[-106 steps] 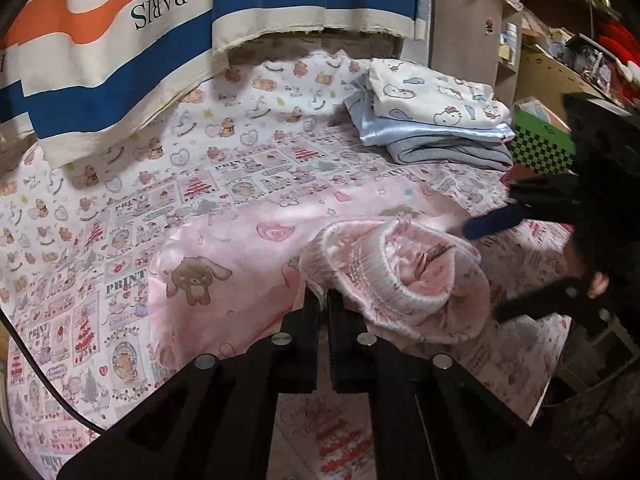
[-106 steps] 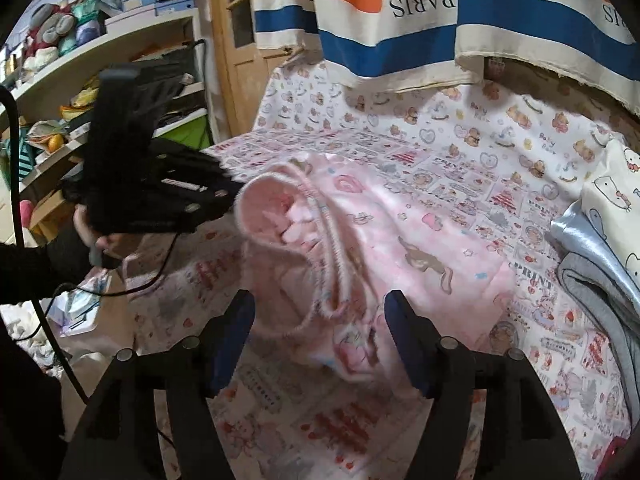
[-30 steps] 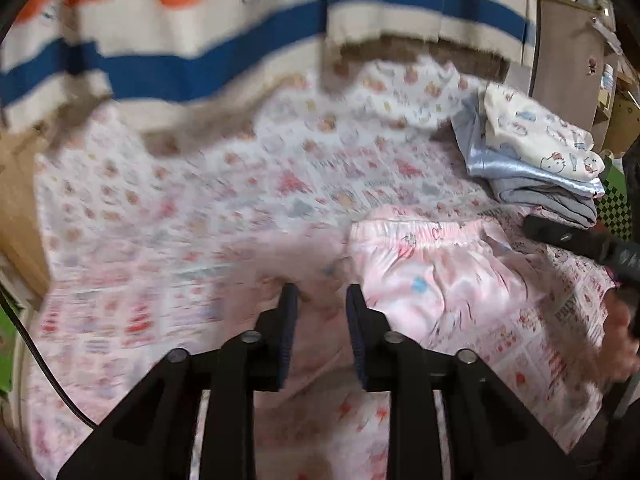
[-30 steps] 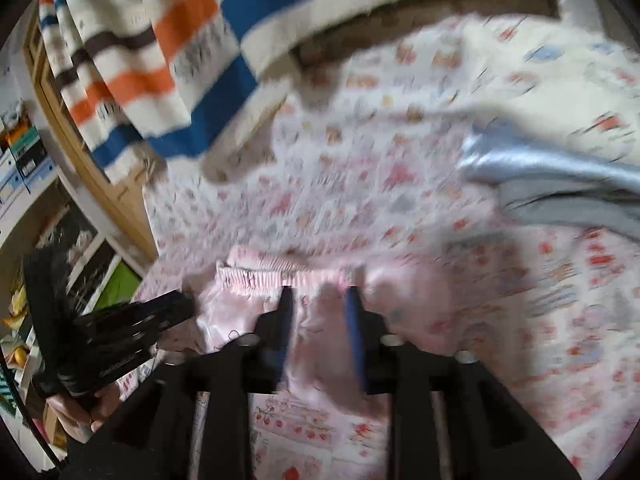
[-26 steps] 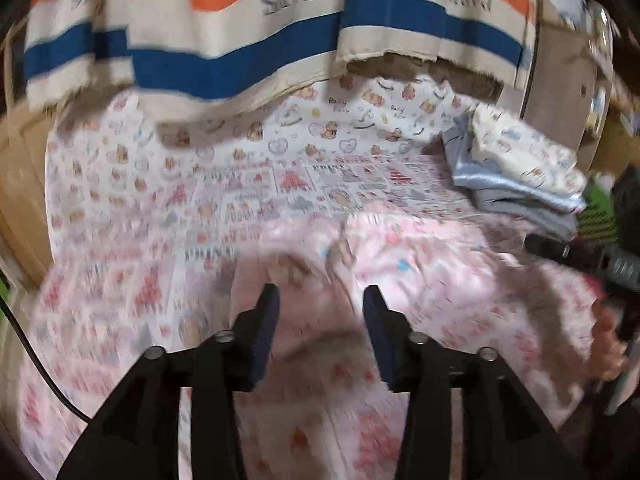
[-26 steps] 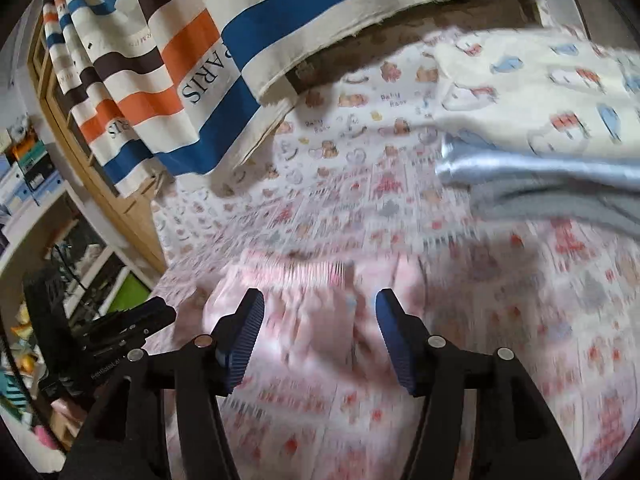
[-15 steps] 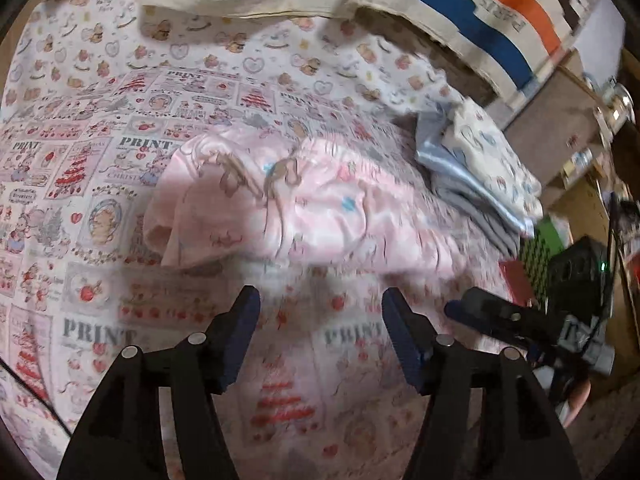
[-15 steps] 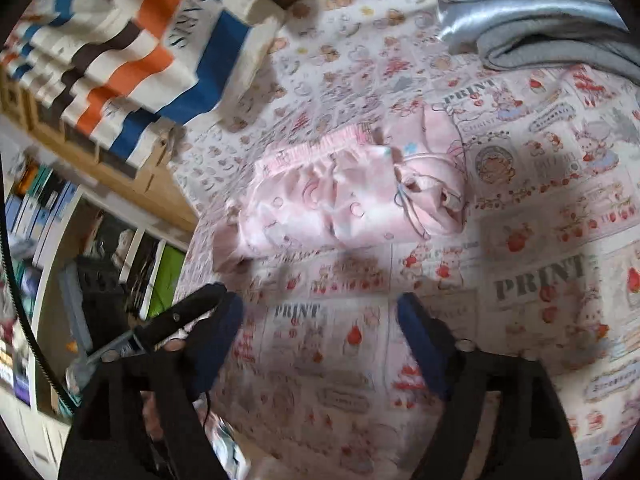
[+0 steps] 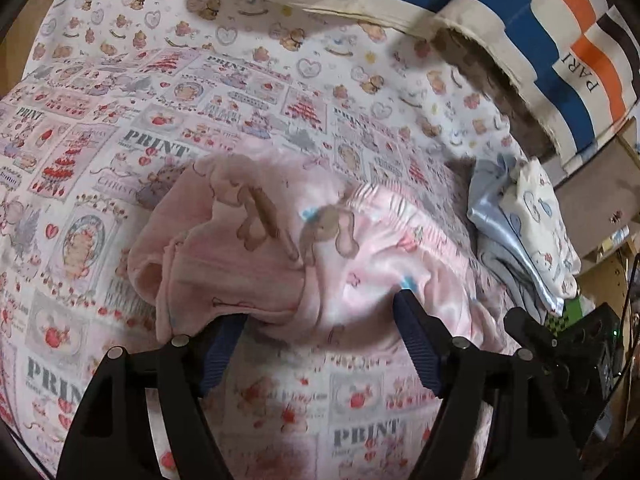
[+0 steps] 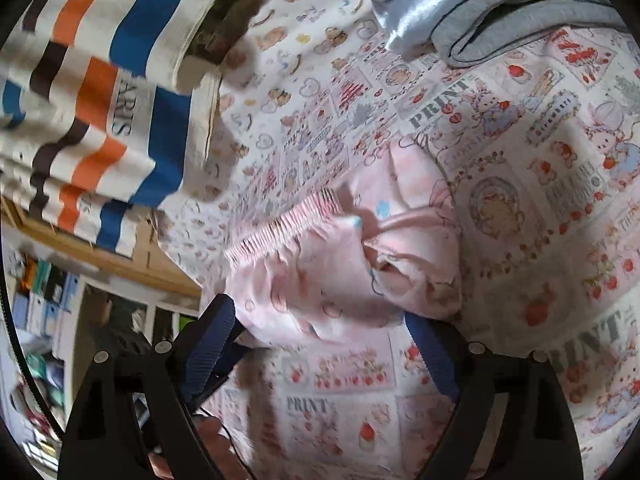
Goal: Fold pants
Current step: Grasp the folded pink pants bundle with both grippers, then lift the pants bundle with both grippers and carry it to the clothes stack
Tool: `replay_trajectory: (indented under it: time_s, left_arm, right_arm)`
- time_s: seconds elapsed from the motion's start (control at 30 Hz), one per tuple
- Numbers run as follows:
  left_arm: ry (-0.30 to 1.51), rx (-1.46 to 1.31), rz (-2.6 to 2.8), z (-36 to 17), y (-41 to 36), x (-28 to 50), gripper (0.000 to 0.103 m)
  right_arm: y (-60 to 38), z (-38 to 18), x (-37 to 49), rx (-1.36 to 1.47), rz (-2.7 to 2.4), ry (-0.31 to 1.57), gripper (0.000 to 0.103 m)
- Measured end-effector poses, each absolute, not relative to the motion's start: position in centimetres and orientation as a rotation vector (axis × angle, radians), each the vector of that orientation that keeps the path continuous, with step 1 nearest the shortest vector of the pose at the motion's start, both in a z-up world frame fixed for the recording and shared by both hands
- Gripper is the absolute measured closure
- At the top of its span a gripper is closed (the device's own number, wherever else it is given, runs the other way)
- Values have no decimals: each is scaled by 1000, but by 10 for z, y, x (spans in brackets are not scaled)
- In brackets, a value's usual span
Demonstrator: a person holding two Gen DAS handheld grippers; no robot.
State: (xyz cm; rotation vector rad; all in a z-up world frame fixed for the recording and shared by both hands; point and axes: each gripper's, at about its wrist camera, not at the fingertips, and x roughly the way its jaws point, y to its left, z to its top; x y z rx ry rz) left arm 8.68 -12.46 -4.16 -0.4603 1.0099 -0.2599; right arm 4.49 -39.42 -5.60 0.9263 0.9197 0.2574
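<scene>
The pink pants (image 9: 280,256) lie in a folded, rumpled bundle on the printed bedsheet (image 9: 132,140), waistband toward the far side. My left gripper (image 9: 320,336) is at the bundle's near edge. Its jaws are opening, that edge lies between the fingertips, and the pads do not press on it. In the right wrist view the same pants (image 10: 340,276) fill the middle. My right gripper (image 10: 324,340) straddles their near edge. Its jaws are opening too and hold nothing. The right gripper's black finger (image 9: 532,332) shows at the bundle's right end.
A stack of folded clothes (image 9: 528,232) sits on the sheet just beyond the pants, also seen as the clothes stack (image 10: 500,12). A striped PARIS cloth (image 9: 520,24) hangs over the far side. Cluttered shelves (image 10: 44,312) stand past the bed's edge. A hand (image 10: 212,436) is low in the right wrist view.
Both grippers were shut on the lifted pants. They have since opened, let the cloth go and sunk toward the sheet while rolling. The pants now rest folded on the bed.
</scene>
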Motion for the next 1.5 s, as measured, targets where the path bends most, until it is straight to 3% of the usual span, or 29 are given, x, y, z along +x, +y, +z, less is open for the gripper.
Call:
replay_trajectory:
  time_s: [0.07,0.17,0.27,0.47,0.53,0.7,0.77,0.83,0.93,1.5]
  left_arm:
    - [994,-456,-254,-42,-126,89,31]
    - [966,-414,-232,-44,-132,90,60]
    - [938,-369,-223,-43,-138,88,67]
    - [881,-279,-222,-35,-144,81,83]
    - [868,-261,-224,-33,-145,79,84]
    - [858,-243,-224,-32,-144,78,85]
    - [861,-244,-228,-33,-143,80,85]
    - [857,-231,-236,-33,-143,79,85]
    - [838,-183,-242,-31,-149,76,85]
    - [498,-39,-290,47,-155,38,87]
  right_arm:
    - [-392,-55,47,921,240,911,13]
    - [-388,-55,46,910,184,885,15]
    - [-387,-55,38,936,69,857,26]
    - [-377,-49,22,873,-44,864,23]
    - [-377,-45,25,826,-104,854,16]
    - [-368,-46,50,748,16,894,14]
    - [-366,-49,53,728,23,886,29]
    - [-370,-53,55,730,18,874,57]
    - [-374,-61,58,749,82,883,74]
    - [-342,39,10,335,228,468,77]
